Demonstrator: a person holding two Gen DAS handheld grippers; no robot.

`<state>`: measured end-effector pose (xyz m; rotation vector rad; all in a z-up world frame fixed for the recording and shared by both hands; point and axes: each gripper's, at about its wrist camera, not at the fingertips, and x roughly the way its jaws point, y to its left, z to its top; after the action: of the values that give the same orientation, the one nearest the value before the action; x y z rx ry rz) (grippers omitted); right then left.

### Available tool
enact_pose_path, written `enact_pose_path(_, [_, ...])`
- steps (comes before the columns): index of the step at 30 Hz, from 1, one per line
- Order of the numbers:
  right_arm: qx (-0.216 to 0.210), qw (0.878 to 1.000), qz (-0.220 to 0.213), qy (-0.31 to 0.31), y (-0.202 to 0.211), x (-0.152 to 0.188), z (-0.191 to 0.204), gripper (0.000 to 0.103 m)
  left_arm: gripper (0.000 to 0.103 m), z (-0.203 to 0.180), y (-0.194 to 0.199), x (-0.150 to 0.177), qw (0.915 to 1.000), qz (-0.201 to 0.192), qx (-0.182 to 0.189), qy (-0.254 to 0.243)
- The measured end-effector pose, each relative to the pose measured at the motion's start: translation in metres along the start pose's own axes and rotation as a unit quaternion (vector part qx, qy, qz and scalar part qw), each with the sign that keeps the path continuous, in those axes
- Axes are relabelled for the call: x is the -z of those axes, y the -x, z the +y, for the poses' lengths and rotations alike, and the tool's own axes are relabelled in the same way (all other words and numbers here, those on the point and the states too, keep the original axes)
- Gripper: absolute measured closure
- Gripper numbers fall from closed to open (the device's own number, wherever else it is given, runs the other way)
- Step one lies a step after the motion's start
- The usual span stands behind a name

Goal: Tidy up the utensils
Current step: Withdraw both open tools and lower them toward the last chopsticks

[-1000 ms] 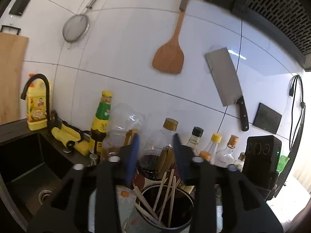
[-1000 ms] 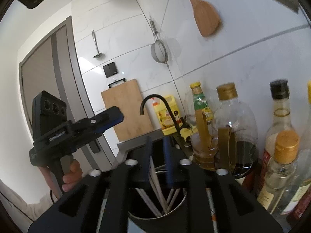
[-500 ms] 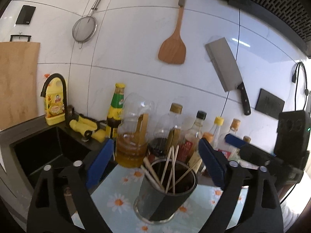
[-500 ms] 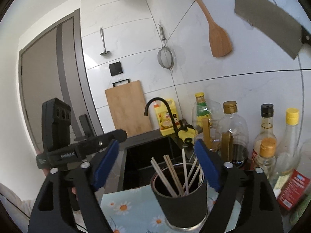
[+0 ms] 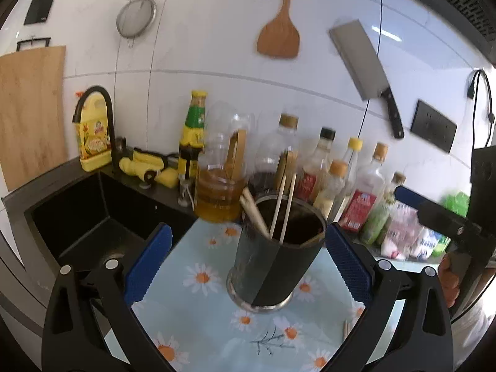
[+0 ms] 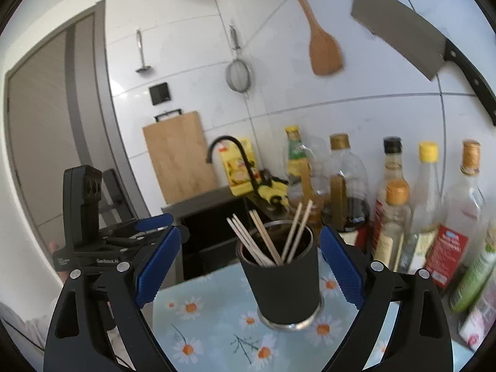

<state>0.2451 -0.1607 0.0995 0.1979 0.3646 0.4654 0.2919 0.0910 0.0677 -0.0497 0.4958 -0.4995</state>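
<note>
A black cylindrical utensil holder stands upright on a daisy-print mat. Several wooden chopsticks lean inside it. My left gripper is a short way back from the holder with its blue-padded jaws opening wide; the holder shows between the pads, untouched. My right gripper faces the holder from the other side. Its jaws are opening too, with the holder between them and clear of both pads. Each gripper shows at the edge of the other's view. Two short wooden ends lie on the mat by the left gripper's right finger.
A black sink with a curved faucet lies left of the mat. A row of oil and sauce bottles lines the wall behind the holder. A cleaver, wooden spatula, strainer and cutting board hang on the tiles.
Both grippers have drawn back from over the holder. Their jaws went from nearly shut to wide apart. The chopsticks stay in the holder.
</note>
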Motion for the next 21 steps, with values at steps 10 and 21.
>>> enact_pose_path(10, [0.063,0.997,0.036,-0.027,0.005,0.035,-0.004,0.015,0.006,0.005,-0.032,0.032,0.9963,0.075,0.039,-0.016])
enact_pose_path(21, [0.151,0.981,0.091,-0.08,0.007,0.1,-0.024,0.015,0.006,-0.018,-0.083,0.068,0.9742,0.181,0.114,-0.072])
